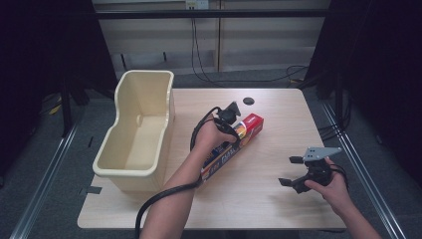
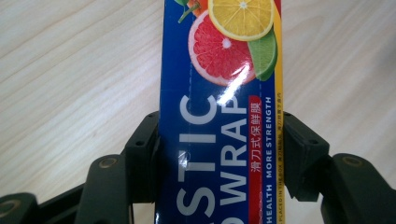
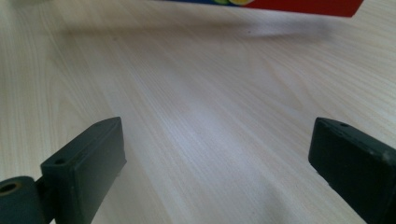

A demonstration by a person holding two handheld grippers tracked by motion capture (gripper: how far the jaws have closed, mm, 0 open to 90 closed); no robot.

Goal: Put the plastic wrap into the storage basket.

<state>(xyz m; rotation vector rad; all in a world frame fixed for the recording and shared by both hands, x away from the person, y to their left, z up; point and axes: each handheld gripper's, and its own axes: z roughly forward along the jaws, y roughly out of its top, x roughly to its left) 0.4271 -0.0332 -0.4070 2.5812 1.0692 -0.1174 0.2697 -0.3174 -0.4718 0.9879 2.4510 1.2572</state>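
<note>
Long blue-and-red cardboard plastic-wrap box (image 1: 234, 144), table centre, clamped across its width by the left gripper (image 1: 230, 130); pickup apparently done, transfer toward the cream plastic bin (image 1: 135, 134) at nine o'clock outstanding; right gripper (image 1: 293, 172) spread apart, idle at four o'clock.
</note>
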